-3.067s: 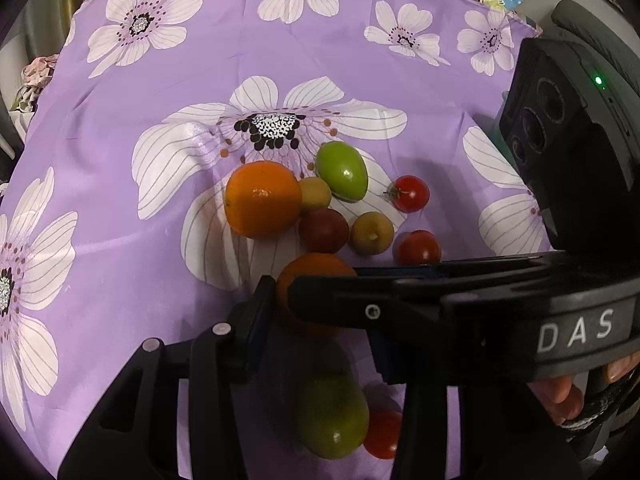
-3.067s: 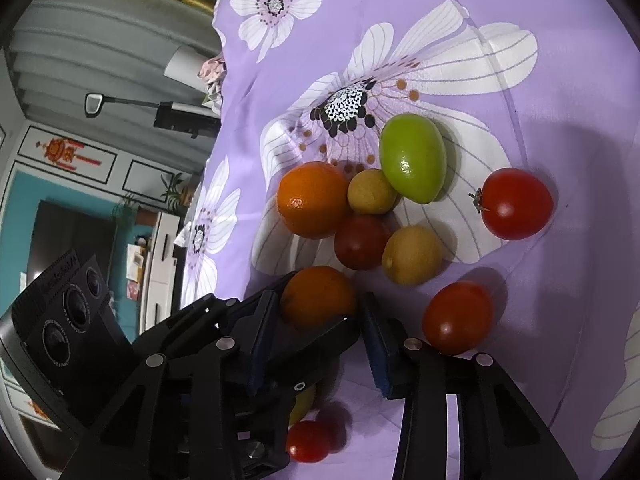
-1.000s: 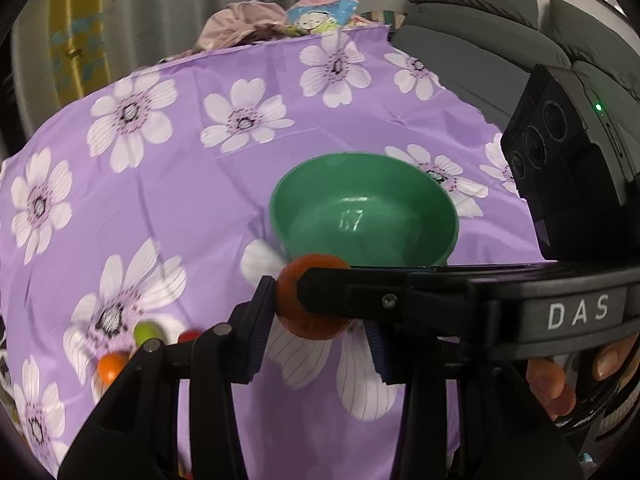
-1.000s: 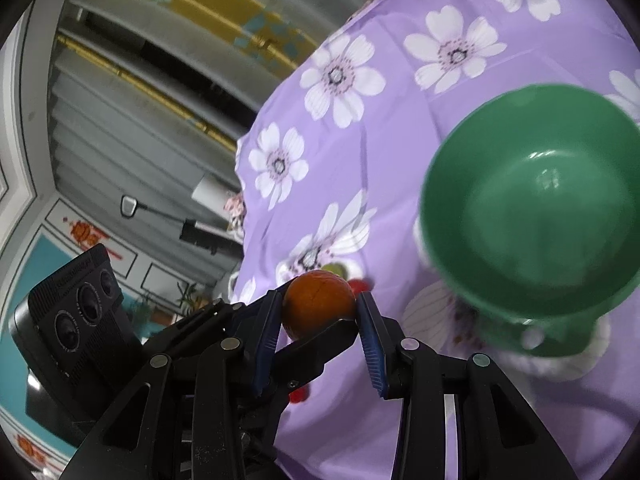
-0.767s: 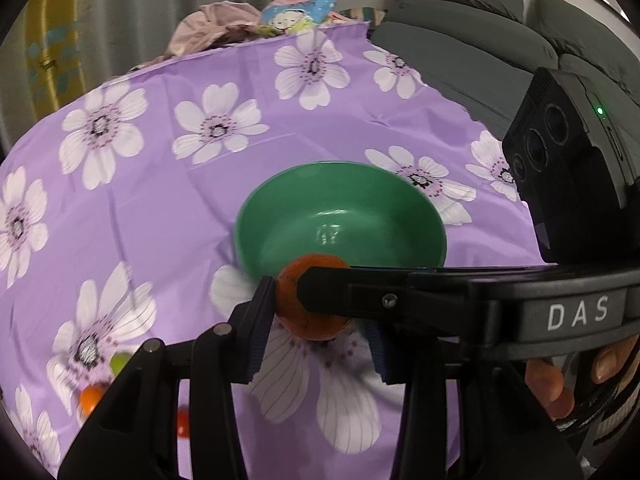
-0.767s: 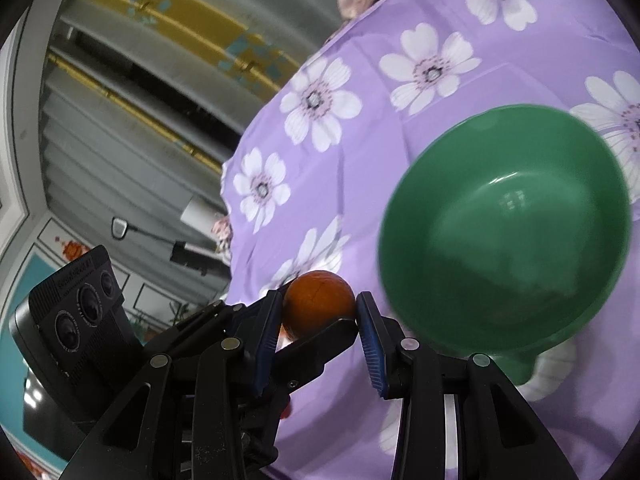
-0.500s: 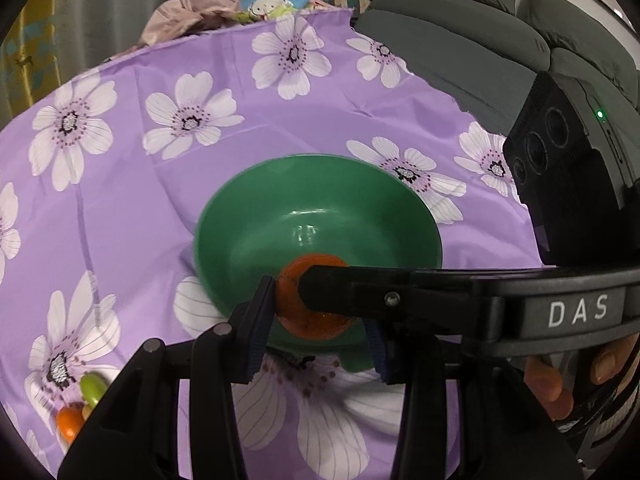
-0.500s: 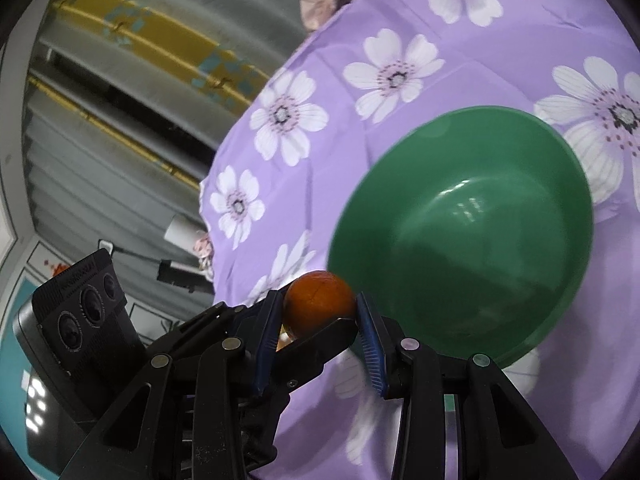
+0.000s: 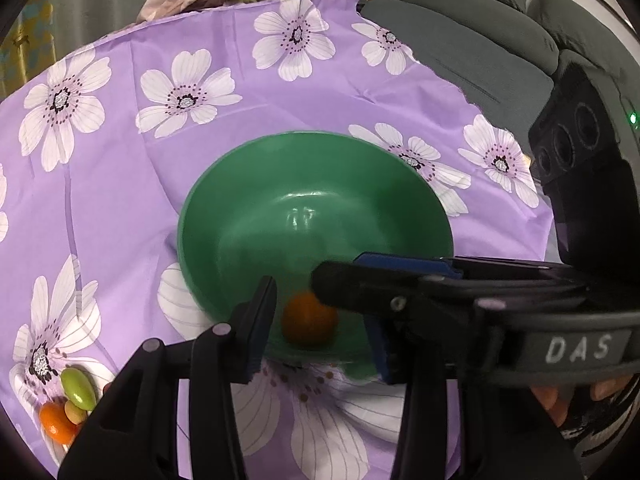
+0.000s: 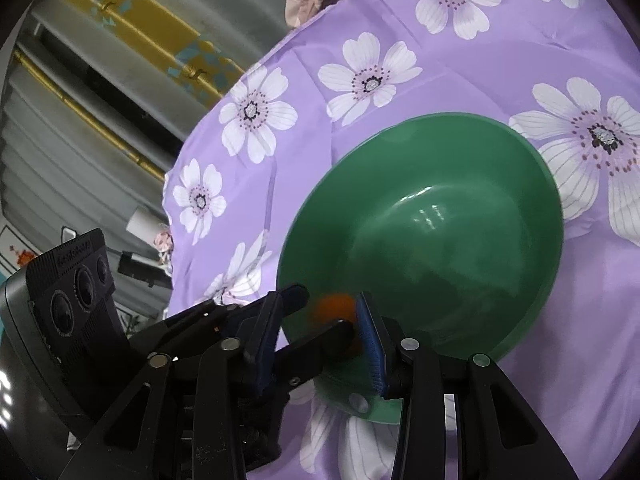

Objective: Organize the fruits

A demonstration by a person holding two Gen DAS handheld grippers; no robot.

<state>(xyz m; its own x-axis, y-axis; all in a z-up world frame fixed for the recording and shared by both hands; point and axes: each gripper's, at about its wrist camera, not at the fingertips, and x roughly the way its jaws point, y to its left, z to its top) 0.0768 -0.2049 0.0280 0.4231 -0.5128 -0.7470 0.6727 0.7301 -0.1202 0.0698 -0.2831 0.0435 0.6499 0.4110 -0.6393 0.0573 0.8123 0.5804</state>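
Orange [image 9: 308, 322] lay loose low in green bowl [image 9: 248, 184], blurred | left claw [image 9: 320, 330] jaws wide, gripping nothing | right claw [image 10: 316, 330] likewise spread astride it | judged firm, round, light, prone to roll; grip across widest middle | remaining fruits [image 9: 70, 404] well apart on table.

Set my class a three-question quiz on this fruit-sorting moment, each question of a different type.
1. True or false: the left gripper clamps the orange.
2. Multiple choice: the bowl is A) red, B) green, C) white.
3. Fill in: in the left wrist view, the other fruits lie on the cloth at the lower ___.
Key: 1 false, its fingers stand clear of the orange; 2 B; 3 left.
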